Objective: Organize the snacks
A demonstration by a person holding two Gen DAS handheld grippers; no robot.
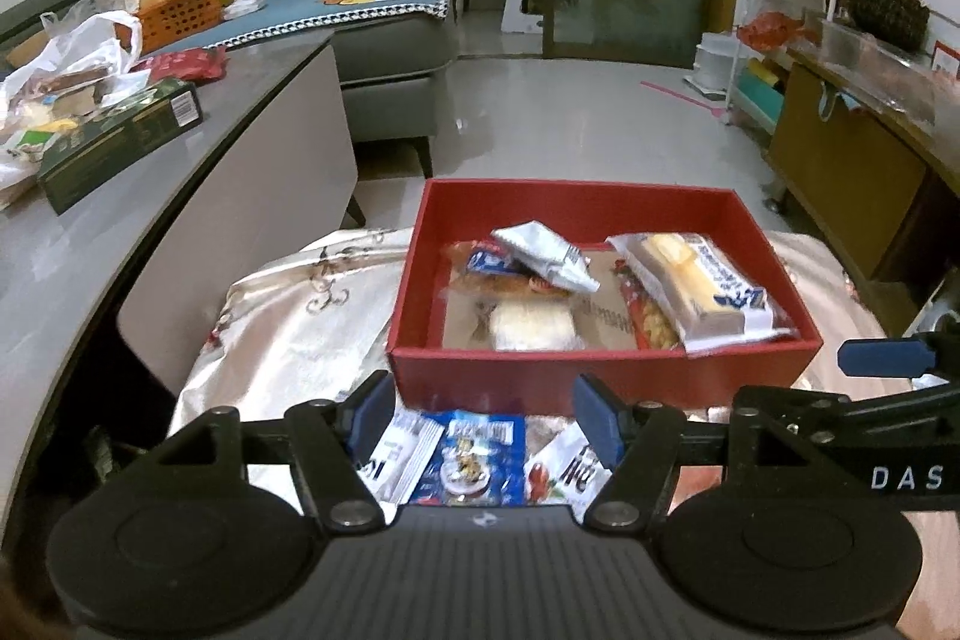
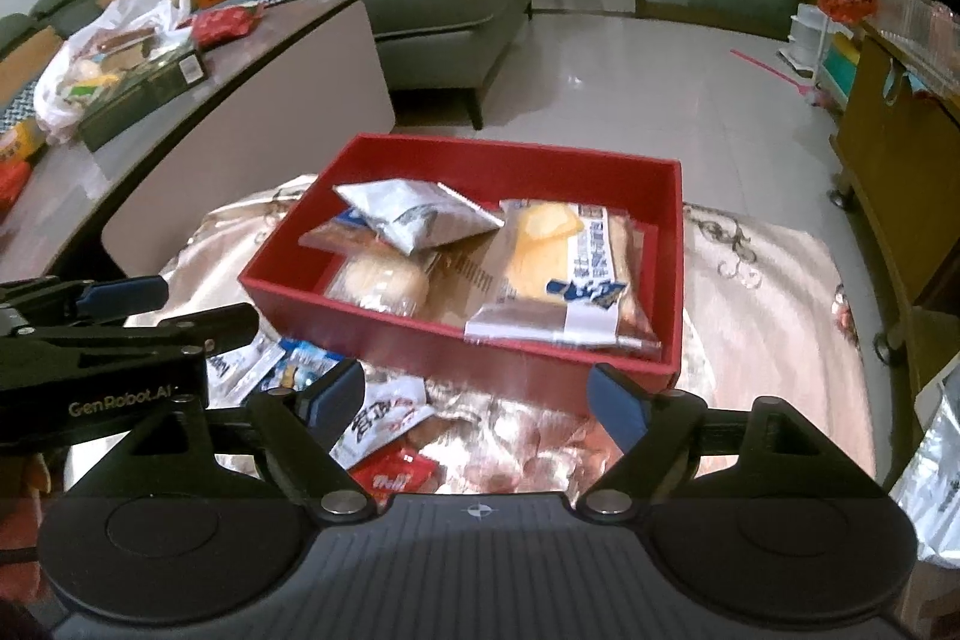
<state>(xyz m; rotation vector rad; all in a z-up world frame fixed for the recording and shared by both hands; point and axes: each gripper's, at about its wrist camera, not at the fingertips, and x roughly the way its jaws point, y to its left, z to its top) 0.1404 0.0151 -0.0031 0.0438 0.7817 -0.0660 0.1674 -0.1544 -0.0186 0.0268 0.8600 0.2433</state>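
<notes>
right under my left gripper (image 1: 489, 415) lie three small snack packets on the shiny cloth (image 1: 288, 322), just in front of the red box (image 1: 600, 376). from left to right: a white packet (image 1: 399, 451), a blue packet (image 1: 474, 451), a red and white packet (image 1: 564, 466). my left jaws are spread and hold nothing. my right gripper (image 2: 477, 400) is spread wide too, with nothing in it. i think the packets are light, soft and crinkly, maybe slippery. i would pinch one by its flat sealed edge, gently, so the food inside does not get squashed.
</notes>
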